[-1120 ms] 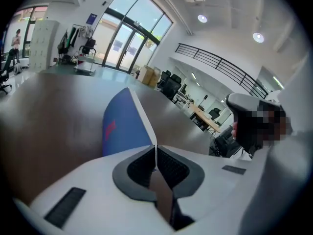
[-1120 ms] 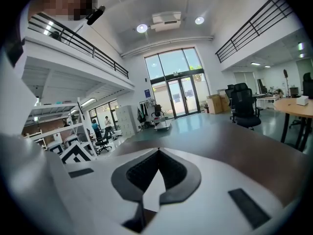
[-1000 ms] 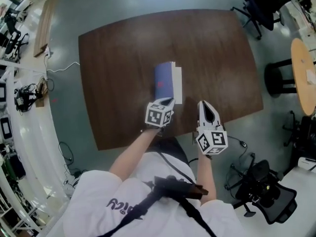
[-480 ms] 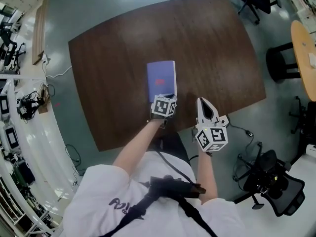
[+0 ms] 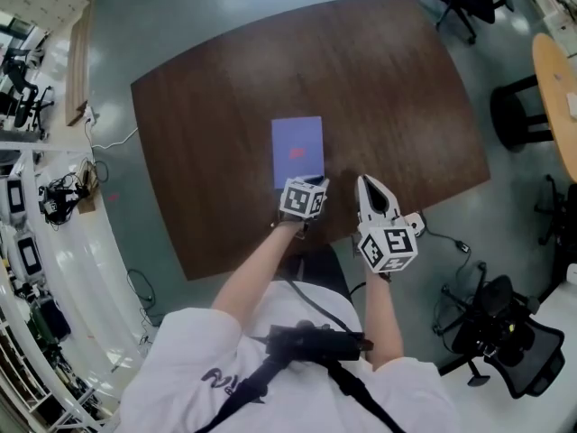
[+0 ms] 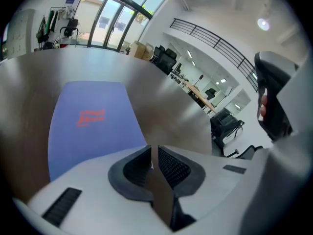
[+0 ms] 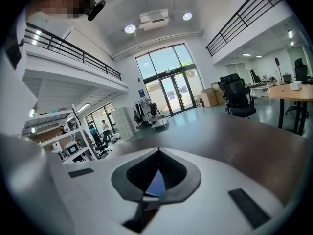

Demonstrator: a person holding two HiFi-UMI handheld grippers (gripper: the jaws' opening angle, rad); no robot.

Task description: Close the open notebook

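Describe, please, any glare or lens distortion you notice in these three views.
Head view: the table edges bow outward, while the notebook looks sharp. Left gripper view: the corners are dark, and the table's far side shines pale. Right gripper view: the ceiling lights flare white and the railings bend.

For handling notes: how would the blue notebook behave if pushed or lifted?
The notebook lies flat and closed on the smooth table, so it would probably slide, not tip. It looks thin; lifted by one edge it may fall open.
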